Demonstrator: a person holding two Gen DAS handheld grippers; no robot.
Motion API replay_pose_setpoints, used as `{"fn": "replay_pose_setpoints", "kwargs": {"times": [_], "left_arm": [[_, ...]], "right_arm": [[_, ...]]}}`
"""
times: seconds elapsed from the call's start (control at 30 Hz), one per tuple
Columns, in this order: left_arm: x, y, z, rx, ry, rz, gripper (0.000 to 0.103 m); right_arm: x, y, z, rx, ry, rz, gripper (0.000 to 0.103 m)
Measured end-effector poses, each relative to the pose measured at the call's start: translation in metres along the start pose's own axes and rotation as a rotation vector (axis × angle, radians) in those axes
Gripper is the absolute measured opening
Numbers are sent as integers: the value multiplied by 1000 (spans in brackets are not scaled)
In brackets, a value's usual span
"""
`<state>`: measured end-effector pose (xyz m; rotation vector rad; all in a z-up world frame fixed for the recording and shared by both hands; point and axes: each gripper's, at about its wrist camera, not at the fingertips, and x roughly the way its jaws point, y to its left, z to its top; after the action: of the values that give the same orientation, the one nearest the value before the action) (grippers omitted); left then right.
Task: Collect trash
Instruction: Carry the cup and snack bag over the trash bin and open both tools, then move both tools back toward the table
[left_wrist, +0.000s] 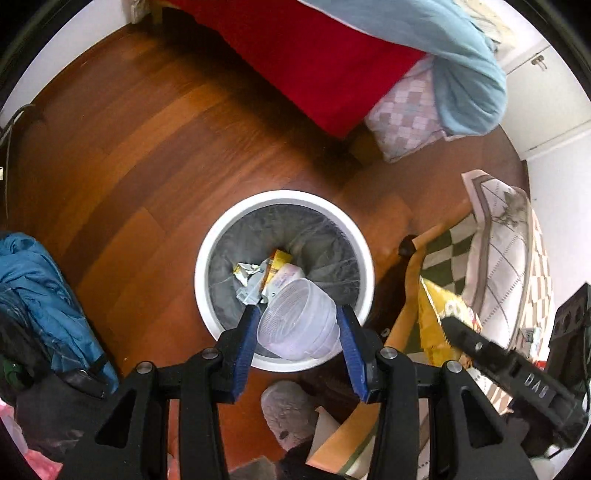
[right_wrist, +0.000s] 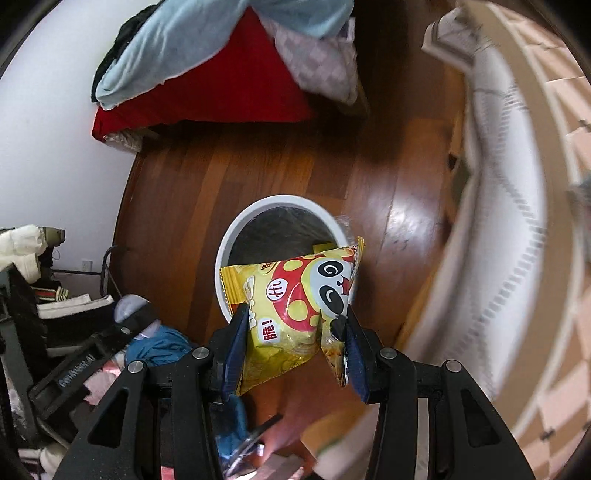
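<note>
Wooden floor (left_wrist: 147, 155), white bin (left_wrist: 221, 236), bed (left_wrist: 314, 62)

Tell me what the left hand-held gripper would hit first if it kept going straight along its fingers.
Likely the white bin: the left hand-held gripper points into its mouth, clear plastic cup leading; depth is uncertain.

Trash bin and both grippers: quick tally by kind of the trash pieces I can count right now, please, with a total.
Clear plastic cup, between the left gripper fingers above the white bin: 1
Yellow snack bag, in the right gripper: 1
Yellow carton in the bin: 1
Crumpled wrapper in the bin: 1
Total: 4; anything under these is hidden.
</note>
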<state>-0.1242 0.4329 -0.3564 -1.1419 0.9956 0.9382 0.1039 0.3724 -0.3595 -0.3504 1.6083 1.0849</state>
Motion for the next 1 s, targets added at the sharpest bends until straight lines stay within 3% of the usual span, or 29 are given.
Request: {"fn": "replay_pose_setpoints", "kwargs": {"times": [0.03, 0.1, 0.13, 0.17, 0.23, 0.4, 0.53, 0.63, 1.0], "left_arm": [[0, 3, 1, -8, 0, 4, 73], [-3, 13, 1, -29, -17, 14, 92], [-3, 18, 1, -35, -22, 25, 92], [-3, 22, 0, -39, -28, 40, 92], [-3, 28, -3, -37, -33, 76, 95], [-12, 26, -17, 32, -98, 229, 95], [-20, 22, -31, 90, -134, 301, 95], [-26, 21, -37, 106, -143, 312, 95], [-76, 5, -63, 152, -241, 331, 95]], "right_arm": [[6, -1, 5, 8, -2, 4, 50], [15, 0, 13, 19, 5, 22, 53], [23, 0, 18, 30, 23, 52, 63], [27, -1, 21, 39, 36, 80, 80], [33, -1, 24, 47, 54, 115, 93], [32, -4, 15, 5, 37, 52, 95], [29, 6, 0, -125, 24, -158, 95], [24, 11, -12, -182, 20, -234, 95], [-17, 27, -47, -247, -49, -261, 95]]}}
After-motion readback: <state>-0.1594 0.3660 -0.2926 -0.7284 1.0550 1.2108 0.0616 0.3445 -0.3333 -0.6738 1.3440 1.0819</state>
